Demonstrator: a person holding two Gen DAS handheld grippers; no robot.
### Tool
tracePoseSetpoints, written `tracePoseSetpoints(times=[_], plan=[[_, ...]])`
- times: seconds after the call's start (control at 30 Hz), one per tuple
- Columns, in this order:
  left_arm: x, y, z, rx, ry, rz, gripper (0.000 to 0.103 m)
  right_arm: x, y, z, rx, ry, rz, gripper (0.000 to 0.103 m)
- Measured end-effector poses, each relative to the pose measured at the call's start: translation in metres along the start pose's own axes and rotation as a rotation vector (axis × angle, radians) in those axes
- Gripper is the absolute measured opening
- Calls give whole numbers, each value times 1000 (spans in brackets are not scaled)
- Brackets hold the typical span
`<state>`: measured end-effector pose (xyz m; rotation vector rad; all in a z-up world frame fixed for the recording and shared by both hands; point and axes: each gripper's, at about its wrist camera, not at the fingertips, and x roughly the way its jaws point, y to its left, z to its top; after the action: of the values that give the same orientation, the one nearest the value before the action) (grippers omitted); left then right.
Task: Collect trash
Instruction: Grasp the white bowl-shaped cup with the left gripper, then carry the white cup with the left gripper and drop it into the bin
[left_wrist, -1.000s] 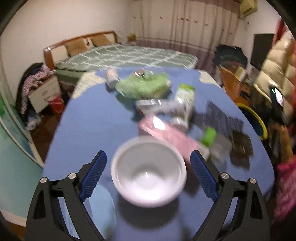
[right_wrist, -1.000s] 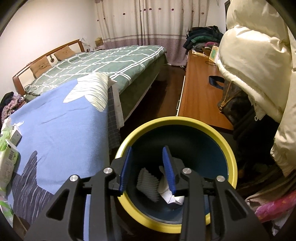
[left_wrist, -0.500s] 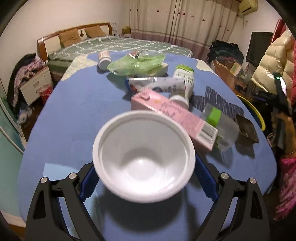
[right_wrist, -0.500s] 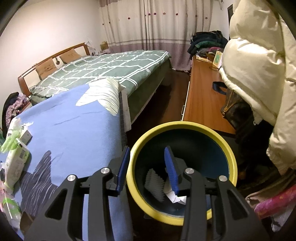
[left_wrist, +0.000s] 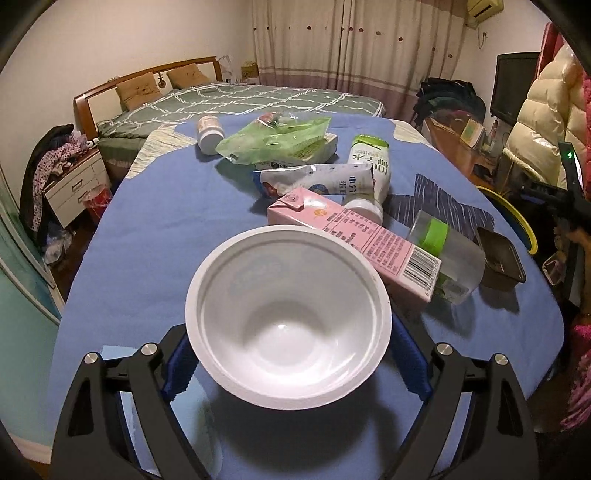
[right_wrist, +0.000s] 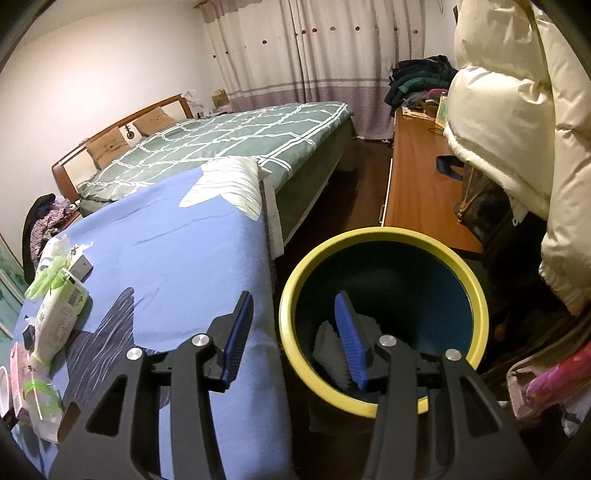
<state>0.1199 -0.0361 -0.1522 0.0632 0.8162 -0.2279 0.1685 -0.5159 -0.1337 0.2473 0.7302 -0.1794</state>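
Left claw (left_wrist: 288, 363): straddles the white bowl (left_wrist: 288, 325); whether its pads press the wall is hidden under the rim, so grip cannot be told.
Right claw (right_wrist: 293, 338): released, jaws just been opening, nothing between them; over the edge of the yellow-rimmed bin (right_wrist: 476, 291).
Trash location: bowl on the desk (left_wrist: 155, 229); pink carton (left_wrist: 351, 240), clear cup (left_wrist: 447, 258), pouches and bottles behind it.
Risk: a thin, flared bowl may flex or slip from a wide hold, judged likely if lifted fast; its rim lies close to the carton and may nudge it.
Surface: blue cloth, wrinkled.
Room: bedroom, bed (left_wrist: 236, 99) beyond, curtains drawn.
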Motion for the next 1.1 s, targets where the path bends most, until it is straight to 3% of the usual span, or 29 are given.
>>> tracePoseSetpoints(times=[0.33, 0.57, 0.73, 0.9, 1.1], plan=[[-54, -4, 18, 20, -98, -9, 87, -10, -4, 0, 11, -18, 7, 44], [-49, -34, 62, 79, -133, -99, 87, -26, -15, -4, 17, -42, -5, 44], [-21, -86, 104, 163, -132, -198, 87, -38, -33, -7, 36, -60, -29, 44], [8, -161, 145, 274, -128, -297, 87, -53, -53, -11, 56, -81, -51, 44], [51, -256, 185, 339, -63, -438, 87, -69, -72, -24, 81, -95, -78, 47]])
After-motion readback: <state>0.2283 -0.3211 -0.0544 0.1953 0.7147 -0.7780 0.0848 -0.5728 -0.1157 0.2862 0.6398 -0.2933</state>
